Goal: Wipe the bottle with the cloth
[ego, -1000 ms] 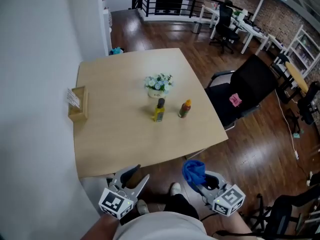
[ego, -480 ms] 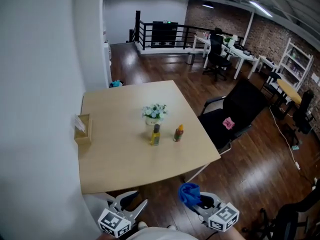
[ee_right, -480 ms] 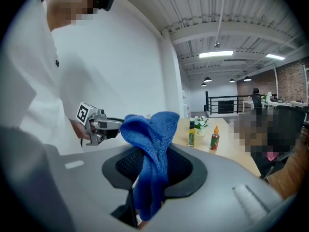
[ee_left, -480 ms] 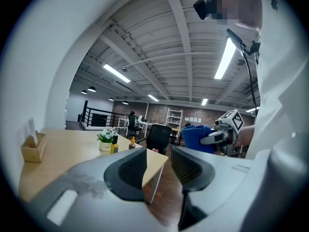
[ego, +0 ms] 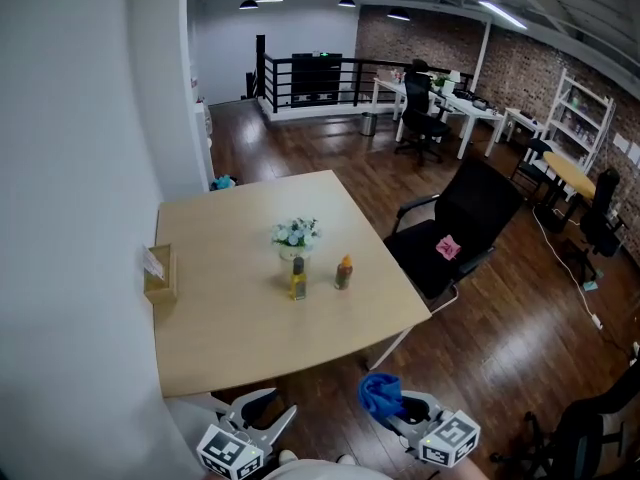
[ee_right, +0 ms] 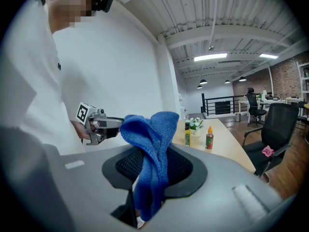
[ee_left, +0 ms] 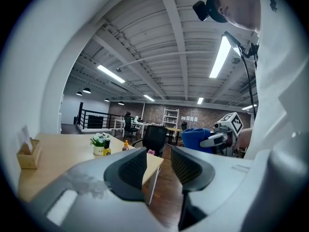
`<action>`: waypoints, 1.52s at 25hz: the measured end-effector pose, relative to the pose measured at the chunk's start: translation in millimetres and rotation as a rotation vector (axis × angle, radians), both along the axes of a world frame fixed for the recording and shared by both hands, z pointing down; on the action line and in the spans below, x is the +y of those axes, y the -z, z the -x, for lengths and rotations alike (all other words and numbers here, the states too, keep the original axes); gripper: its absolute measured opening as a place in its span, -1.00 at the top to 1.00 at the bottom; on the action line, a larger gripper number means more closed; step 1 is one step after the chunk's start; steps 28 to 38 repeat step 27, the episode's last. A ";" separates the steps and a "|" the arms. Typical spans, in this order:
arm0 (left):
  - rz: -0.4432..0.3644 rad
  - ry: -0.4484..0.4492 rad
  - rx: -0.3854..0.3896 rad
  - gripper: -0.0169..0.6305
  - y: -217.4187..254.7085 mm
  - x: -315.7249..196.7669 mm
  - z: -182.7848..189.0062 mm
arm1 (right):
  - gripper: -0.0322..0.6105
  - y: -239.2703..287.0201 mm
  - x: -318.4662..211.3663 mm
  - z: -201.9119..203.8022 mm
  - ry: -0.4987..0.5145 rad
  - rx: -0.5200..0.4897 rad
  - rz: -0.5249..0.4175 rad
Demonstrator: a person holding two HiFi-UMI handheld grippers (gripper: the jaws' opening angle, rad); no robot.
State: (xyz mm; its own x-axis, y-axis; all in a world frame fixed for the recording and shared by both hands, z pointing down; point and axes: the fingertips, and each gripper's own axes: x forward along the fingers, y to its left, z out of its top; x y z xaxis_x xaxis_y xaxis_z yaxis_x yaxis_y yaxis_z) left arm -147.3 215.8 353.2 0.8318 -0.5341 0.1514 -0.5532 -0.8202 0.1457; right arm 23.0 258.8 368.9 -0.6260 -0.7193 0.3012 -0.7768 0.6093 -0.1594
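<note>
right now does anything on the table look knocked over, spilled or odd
Nothing stands out: the yellow bottle and the orange-capped bottle stand upright by the flowers, the box sits at the table's left edge, no spill shows.

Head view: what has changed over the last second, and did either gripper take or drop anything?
The camera has pulled back: the table looks smaller, more room shows. Nothing taken or let go. The right gripper stays shut on the blue cloth; the left gripper stays empty, jaws apart. The yellow bottle, red bottle, flowers and wooden box have not moved.
</note>
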 end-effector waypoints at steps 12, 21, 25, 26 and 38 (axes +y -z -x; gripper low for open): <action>-0.032 0.030 0.024 0.43 17.0 4.0 -9.1 | 0.52 5.9 -4.6 -4.6 0.035 0.003 -0.021; -0.062 0.062 0.014 0.45 23.7 -4.5 -11.3 | 0.52 5.8 -9.8 -11.0 0.032 0.003 -0.024; -0.084 0.075 -0.031 0.42 18.6 -11.4 -12.1 | 0.52 5.1 -20.4 -15.5 0.054 0.008 -0.044; -0.092 0.079 -0.040 0.40 17.5 -14.1 -12.9 | 0.52 5.7 -24.7 -16.9 0.063 0.012 -0.053; -0.100 0.083 -0.047 0.40 16.6 -16.8 -13.8 | 0.52 6.4 -29.2 -18.3 0.071 0.016 -0.062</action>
